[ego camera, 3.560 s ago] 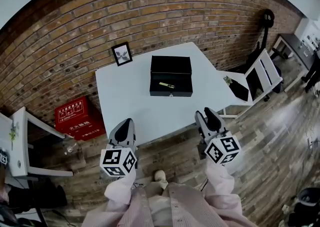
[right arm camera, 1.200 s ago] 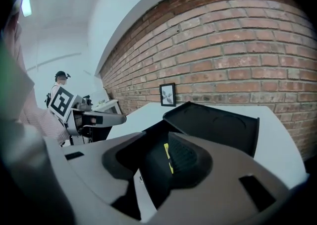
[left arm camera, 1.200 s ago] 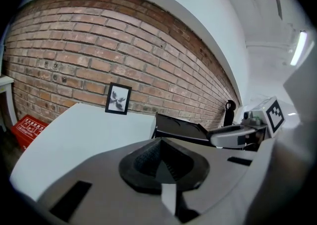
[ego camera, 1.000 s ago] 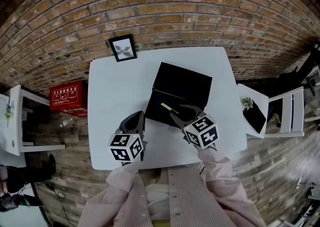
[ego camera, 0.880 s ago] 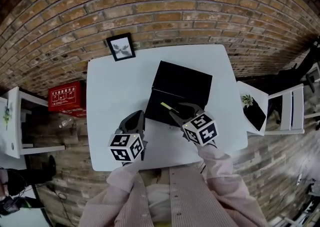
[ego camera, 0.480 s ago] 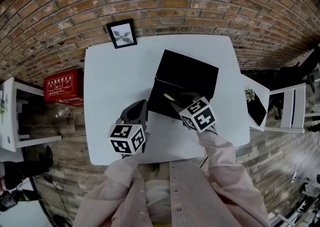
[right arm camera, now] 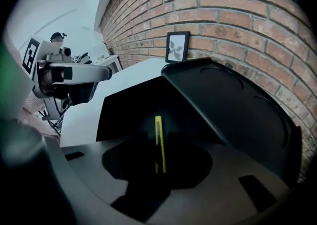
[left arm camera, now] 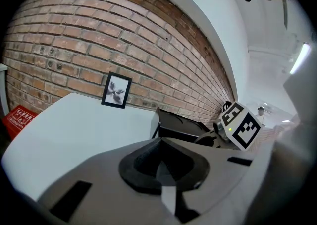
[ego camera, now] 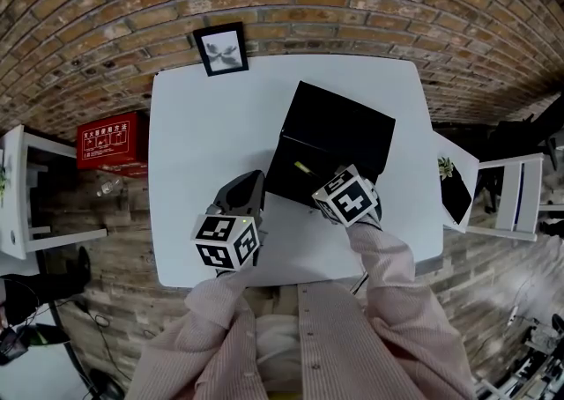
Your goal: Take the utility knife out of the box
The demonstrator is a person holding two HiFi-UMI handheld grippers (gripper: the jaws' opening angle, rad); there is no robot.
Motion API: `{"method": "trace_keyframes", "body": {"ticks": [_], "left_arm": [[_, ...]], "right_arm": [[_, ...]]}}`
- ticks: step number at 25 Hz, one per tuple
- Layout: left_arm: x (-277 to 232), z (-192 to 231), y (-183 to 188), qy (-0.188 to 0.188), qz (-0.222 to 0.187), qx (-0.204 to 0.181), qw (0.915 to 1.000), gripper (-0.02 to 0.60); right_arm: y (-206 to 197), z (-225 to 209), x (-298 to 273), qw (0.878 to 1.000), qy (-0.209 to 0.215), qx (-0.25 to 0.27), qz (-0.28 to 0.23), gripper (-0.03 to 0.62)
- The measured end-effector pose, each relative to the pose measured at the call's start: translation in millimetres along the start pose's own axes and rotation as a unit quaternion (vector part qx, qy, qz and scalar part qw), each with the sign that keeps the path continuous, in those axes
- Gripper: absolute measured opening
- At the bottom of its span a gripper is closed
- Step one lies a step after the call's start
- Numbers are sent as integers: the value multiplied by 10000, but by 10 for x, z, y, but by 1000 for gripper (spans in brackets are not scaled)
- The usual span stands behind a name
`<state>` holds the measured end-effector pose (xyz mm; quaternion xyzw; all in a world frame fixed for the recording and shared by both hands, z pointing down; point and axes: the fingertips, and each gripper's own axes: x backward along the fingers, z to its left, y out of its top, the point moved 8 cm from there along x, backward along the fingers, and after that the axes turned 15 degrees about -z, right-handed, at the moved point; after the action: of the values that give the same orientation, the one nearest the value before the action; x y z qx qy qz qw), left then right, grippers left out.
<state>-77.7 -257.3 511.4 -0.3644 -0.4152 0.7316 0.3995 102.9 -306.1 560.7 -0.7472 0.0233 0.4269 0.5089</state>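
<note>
Right gripper (right arm camera: 153, 145) is reaching into the open black box (ego camera: 348, 129), jaws parted around the yellow utility knife (right arm camera: 158, 130); left gripper (ego camera: 244, 188) is hovering over the white table (ego camera: 203, 125), jaws pressed together, empty.

Office-like rm: brick wall (ego camera: 352, 2), white table (ego camera: 203, 125), framed pic (ego camera: 221, 48).
</note>
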Motion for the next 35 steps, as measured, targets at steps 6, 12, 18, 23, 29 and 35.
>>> {"method": "trace_keyframes", "body": {"ticks": [6, 12, 18, 23, 29, 35], "left_arm": [[-19, 15, -11, 16, 14, 14, 10000, -8], [-26, 20, -22, 44, 30, 6, 10000, -8], [-21, 12, -16, 53, 15, -3, 10000, -8], [1, -8, -4, 31, -17, -88, 10000, -8], [36, -53, 33, -142, -127, -188, 9996, -8], [78, -87, 83, -268, -231, -244, 9991, -8]], "right_arm": [[-7, -9, -46, 9997, 8, 81, 217, 124], [11, 27, -40, 9991, -93, 227, 359, 89], [5, 35, -46, 9988, -115, 289, 390, 55], [-4, 62, -37, 9981, -59, 437, 419, 54], [85, 79, 66, 9991, -113, 407, 80, 54], [147, 128, 231, 9991, -181, 253, -273, 54]]}}
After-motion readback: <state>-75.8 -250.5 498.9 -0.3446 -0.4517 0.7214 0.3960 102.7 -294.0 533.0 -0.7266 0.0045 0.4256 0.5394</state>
